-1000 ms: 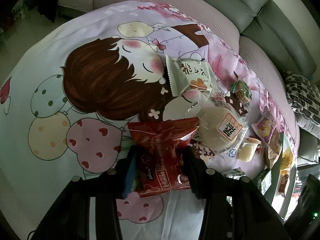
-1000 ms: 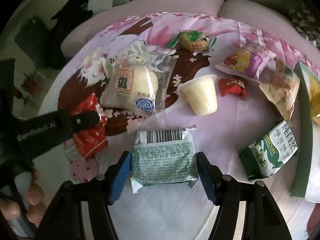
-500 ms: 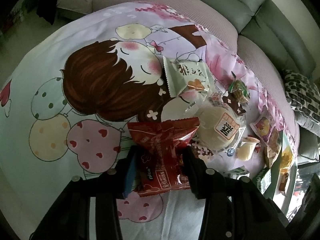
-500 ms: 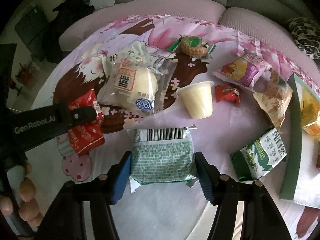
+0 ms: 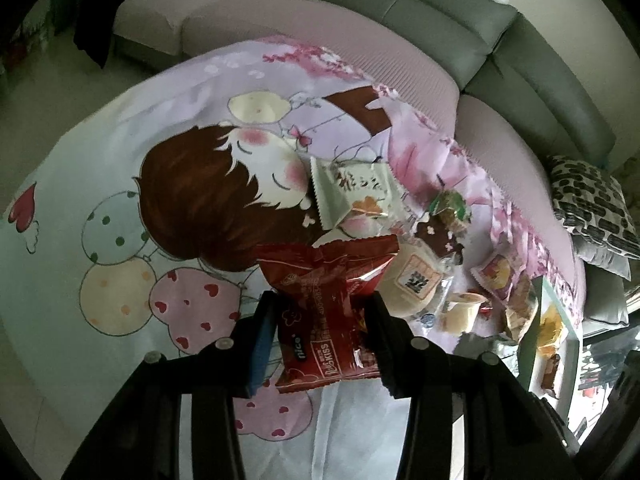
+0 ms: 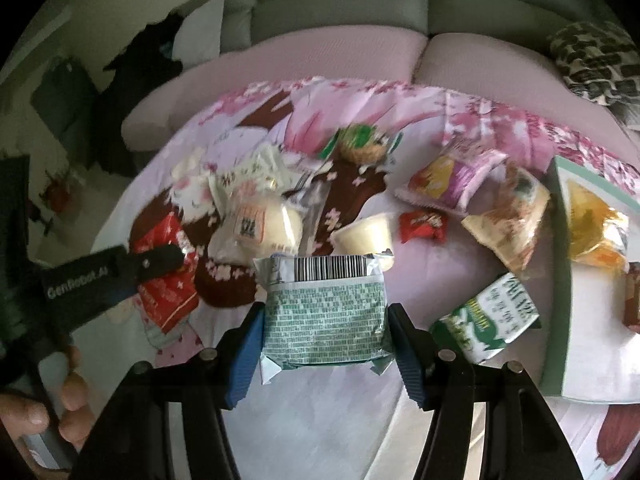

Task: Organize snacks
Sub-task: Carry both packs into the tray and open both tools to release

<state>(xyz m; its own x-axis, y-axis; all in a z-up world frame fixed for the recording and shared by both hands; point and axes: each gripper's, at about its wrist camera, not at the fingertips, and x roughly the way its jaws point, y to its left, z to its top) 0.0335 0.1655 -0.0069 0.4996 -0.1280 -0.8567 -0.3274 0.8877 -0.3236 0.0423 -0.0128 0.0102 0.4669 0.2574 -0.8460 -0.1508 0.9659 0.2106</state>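
So you've got both grippers loaded right now. Your left gripper [image 5: 320,336] is clamped narrow on the red snack packet [image 5: 326,316], pads squeezing its middle so the top flares out above the jaws. Your right gripper [image 6: 326,330] has just been closing in, and its blue pads [image 6: 244,356] now press both sides of the green-and-white biscuit pack [image 6: 324,320], barcode end pointing away from you. Both packs look clear of the cartoon bedsheet [image 5: 120,200], so I'd call this the carry step after a double pick.

Next you probably want the pale green tray [image 6: 560,280] at the right edge, which already has a yellow bag [image 6: 592,224] in it.

Stuff in the way on that route: the green biscuit bag [image 6: 488,320] sits just beside the tray wall, with the pudding cup [image 6: 366,236] and small red candy [image 6: 424,226] further back. The round bun [image 6: 260,224] sits between your two grippers, so go up and over it.
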